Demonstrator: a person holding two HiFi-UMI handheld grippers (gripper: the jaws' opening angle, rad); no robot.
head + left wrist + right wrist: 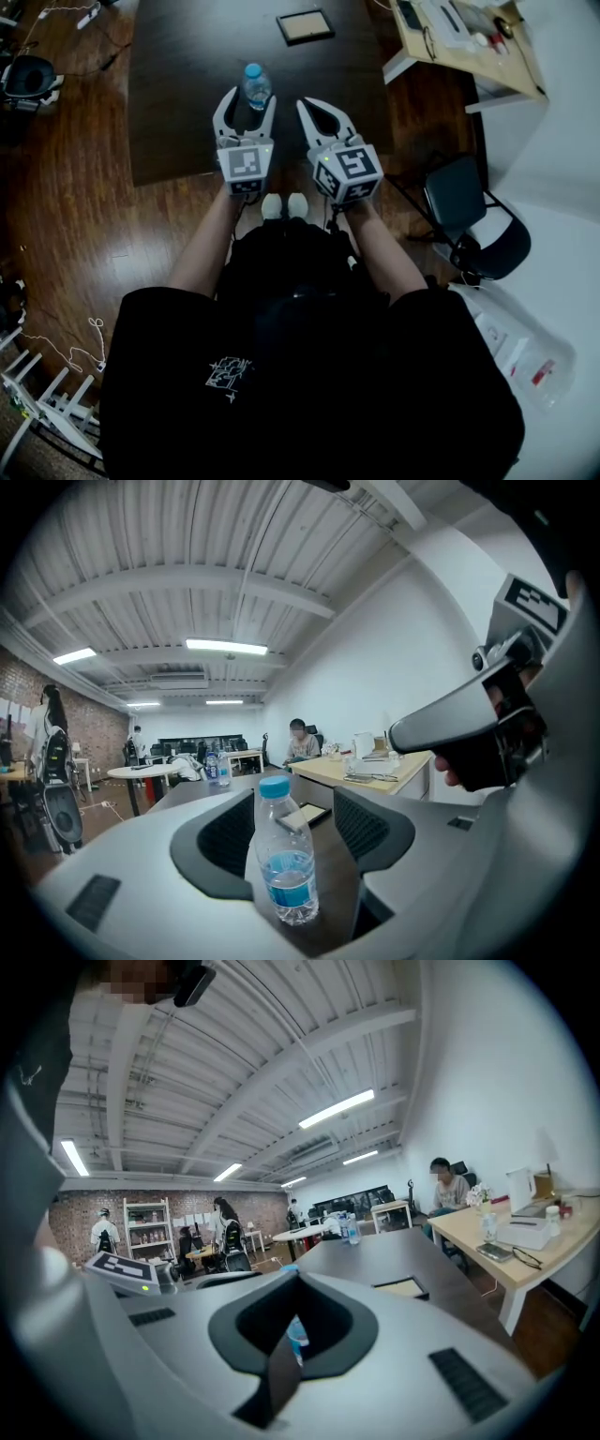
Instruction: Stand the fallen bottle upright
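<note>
While the clear plastic water bottle with the blue cap (256,86) stands upright on the dark rectangular table (187,84), untouched between the wide-open jaws of the left gripper (247,108), withdraw straight back, pads clear; right gripper (314,111) closed, empty.

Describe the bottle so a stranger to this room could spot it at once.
Find the dark table in the middle of the room. At its near edge, between the open jaws of the left gripper, stands a small clear plastic bottle. Its light blue cap and blue label set it apart from the flat framed panel lying farther back.
</note>
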